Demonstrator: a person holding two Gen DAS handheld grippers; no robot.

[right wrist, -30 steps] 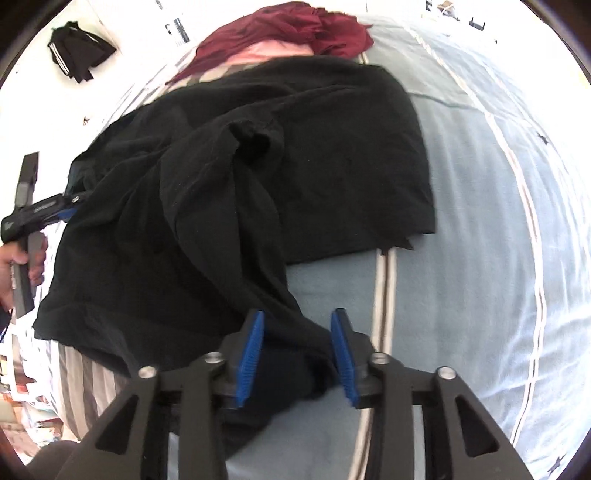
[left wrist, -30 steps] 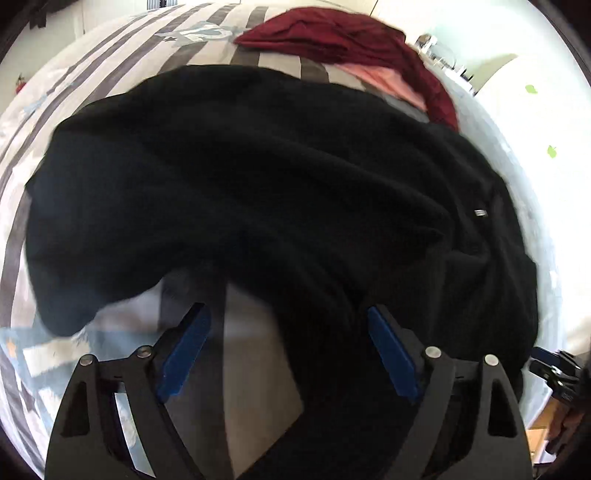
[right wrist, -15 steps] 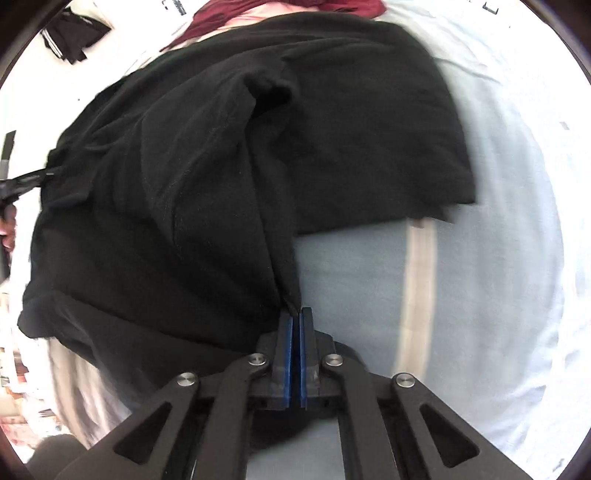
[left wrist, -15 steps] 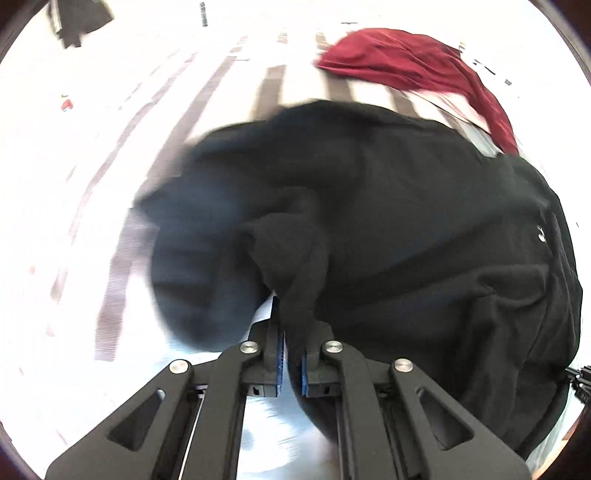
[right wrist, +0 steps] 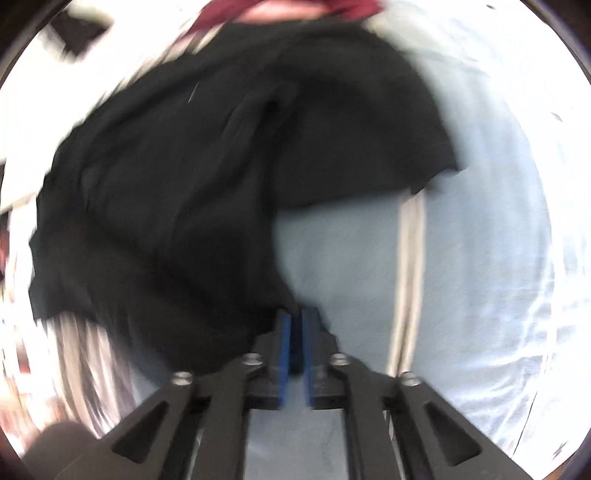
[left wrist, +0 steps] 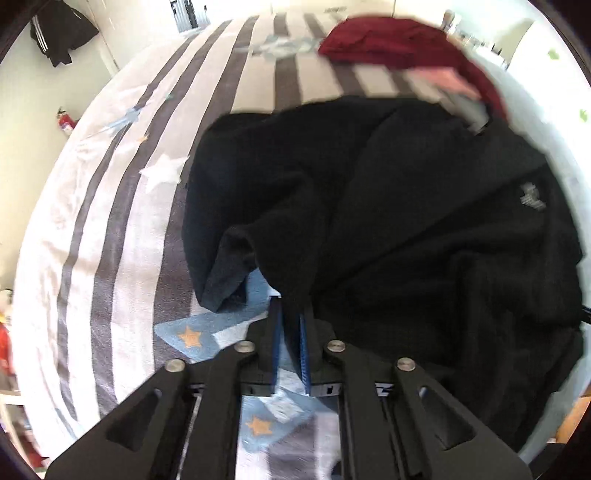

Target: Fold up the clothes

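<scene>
A black shirt (left wrist: 388, 206) lies crumpled on the striped bedspread (left wrist: 122, 229) in the left wrist view. My left gripper (left wrist: 289, 314) is shut on a pinch of the shirt's near edge, and the cloth rises from the jaws in a taut fold. One sleeve (left wrist: 229, 273) hangs loose just left of the fingers. The right wrist view is blurred by motion. There the same black shirt (right wrist: 207, 177) spreads across the upper left, and my right gripper (right wrist: 294, 325) is shut on its near corner, over the pale blue sheet (right wrist: 461, 295).
A dark red garment (left wrist: 391, 48) with a pink one (left wrist: 443, 79) under it lies at the far end of the bed. A black garment with white stripes (left wrist: 61, 31) hangs on the wall at upper left. A small red object (left wrist: 64, 120) stands by the wall.
Both grippers closed on the black shirt's near edge about half a second ago and have since pulled it. The cloth has drawn up into taut folds, uncovering more striped bedspread on the left.
</scene>
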